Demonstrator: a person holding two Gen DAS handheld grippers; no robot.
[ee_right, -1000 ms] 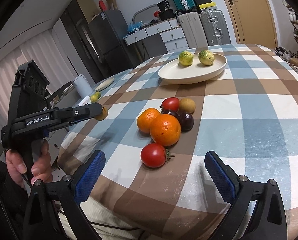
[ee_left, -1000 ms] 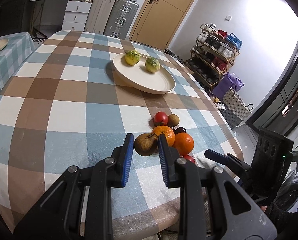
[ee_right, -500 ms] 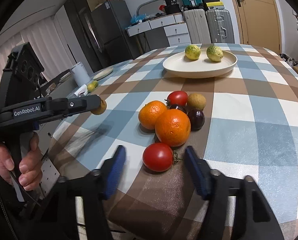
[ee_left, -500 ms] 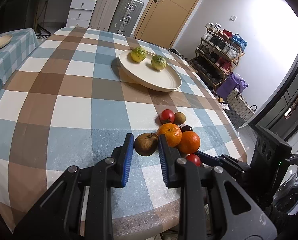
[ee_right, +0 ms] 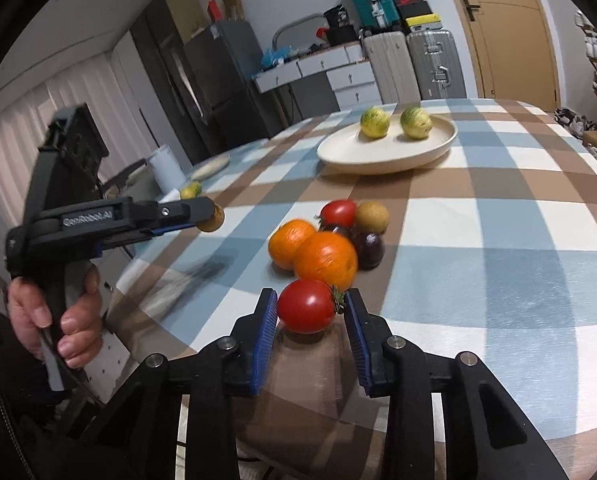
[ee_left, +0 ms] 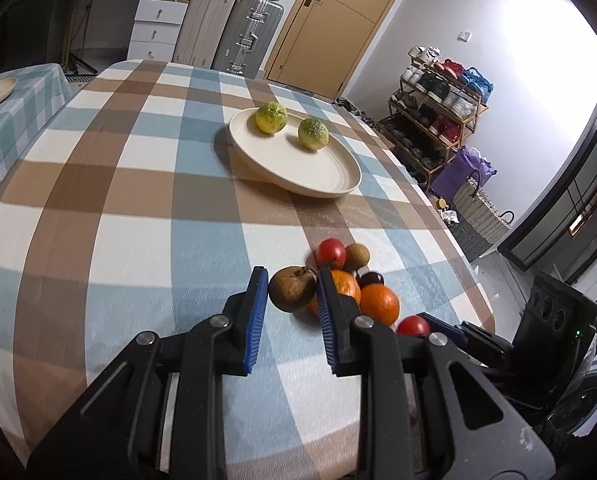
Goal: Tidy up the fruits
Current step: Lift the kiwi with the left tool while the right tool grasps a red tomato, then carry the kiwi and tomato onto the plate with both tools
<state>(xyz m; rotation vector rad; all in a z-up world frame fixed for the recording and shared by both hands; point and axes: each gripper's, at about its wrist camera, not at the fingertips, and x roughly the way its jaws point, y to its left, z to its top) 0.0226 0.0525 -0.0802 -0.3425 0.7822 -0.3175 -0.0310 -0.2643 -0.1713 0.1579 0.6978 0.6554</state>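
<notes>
Red tomato between the closing right hand-held gripper, angled down over the table.

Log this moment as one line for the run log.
left gripper: shut on brown fruit, lifted | right gripper: closing around tomato on table | plate: two green-yellow fruits

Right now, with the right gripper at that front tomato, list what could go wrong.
1. The right gripper is closing on the front tomato; a hard squeeze could bruise or split it.
2. The big orange sits right behind it, so lifting may nudge the pile and send fruit rolling.
3. The left gripper holds a brown pear above the checked tablecloth; a slip would drop it.
</notes>
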